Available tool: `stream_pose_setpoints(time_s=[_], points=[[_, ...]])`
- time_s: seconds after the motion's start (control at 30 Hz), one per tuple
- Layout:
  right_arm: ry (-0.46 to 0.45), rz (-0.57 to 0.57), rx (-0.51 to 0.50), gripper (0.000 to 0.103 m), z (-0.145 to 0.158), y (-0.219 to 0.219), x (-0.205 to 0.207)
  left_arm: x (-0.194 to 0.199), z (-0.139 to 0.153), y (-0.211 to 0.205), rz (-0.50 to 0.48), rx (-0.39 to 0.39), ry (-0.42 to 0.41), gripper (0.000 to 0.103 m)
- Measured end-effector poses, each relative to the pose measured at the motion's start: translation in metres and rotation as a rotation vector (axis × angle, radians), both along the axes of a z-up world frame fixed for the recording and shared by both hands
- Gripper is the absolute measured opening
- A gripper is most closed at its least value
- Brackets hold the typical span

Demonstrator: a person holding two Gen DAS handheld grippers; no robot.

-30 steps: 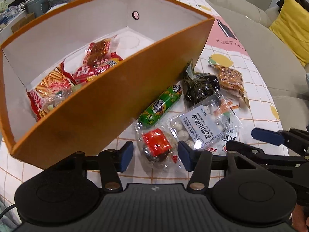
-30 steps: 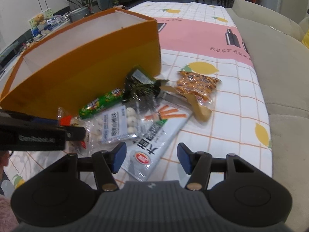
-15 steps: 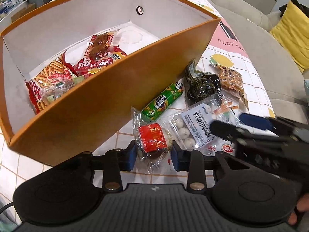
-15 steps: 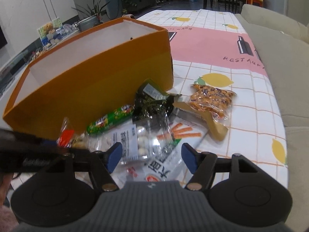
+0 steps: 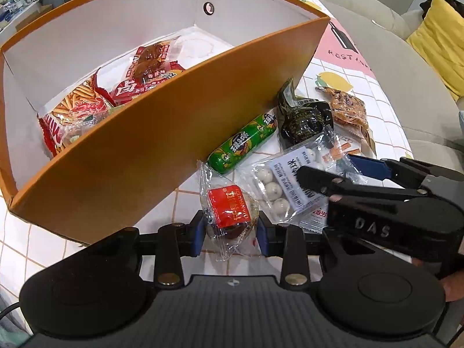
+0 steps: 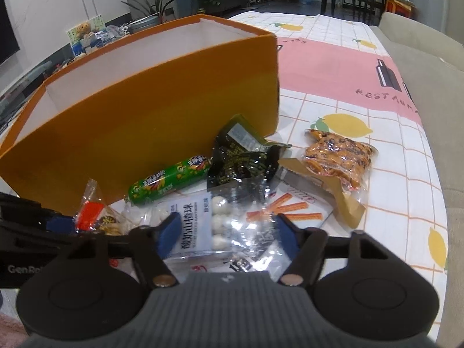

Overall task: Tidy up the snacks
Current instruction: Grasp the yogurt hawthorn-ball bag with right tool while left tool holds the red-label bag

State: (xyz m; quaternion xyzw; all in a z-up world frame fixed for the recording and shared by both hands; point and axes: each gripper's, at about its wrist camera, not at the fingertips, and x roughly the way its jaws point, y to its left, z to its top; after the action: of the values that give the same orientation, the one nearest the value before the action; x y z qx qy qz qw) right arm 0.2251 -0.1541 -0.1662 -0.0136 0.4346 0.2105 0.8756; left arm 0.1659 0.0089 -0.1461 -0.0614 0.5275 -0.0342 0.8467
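The left gripper (image 5: 229,233) pinches the red-labelled snack (image 5: 229,211) beside the orange box (image 5: 145,156); rightward, the right gripper (image 6: 227,233), jaws just closing, straddles the white-ball packet (image 6: 200,226) on the counter (image 6: 391,188), unpinched. Only the left view shows snacks inside the box.

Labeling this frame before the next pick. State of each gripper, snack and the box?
left gripper: shut on red-label packet
right gripper: open, jaws just closing around white-ball pack
orange box: open-topped, snacks inside
green sausage: lying on table beside box
black pouch: crumpled, on table
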Motion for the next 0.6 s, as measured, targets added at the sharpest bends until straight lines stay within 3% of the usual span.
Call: stream_pose_setpoints(time_s=[0.13,0.33,0.6], points=[[0.033,-0.053,0.055,0.025,0.005,-0.014,-0.003,0.000,0.000,0.000,0.000,0.006,0.001,0.039],[0.070,-0.070,0.096,0.001,0.012,-0.025,-0.015,0.000,0.000,0.000,-0.003,0.019,0.004,0.039],[0.140,-0.112,-0.002,0.000,0.020,-0.031,-0.037,-0.005,0.003,-0.007,-0.041,0.019,0.011,0.039]])
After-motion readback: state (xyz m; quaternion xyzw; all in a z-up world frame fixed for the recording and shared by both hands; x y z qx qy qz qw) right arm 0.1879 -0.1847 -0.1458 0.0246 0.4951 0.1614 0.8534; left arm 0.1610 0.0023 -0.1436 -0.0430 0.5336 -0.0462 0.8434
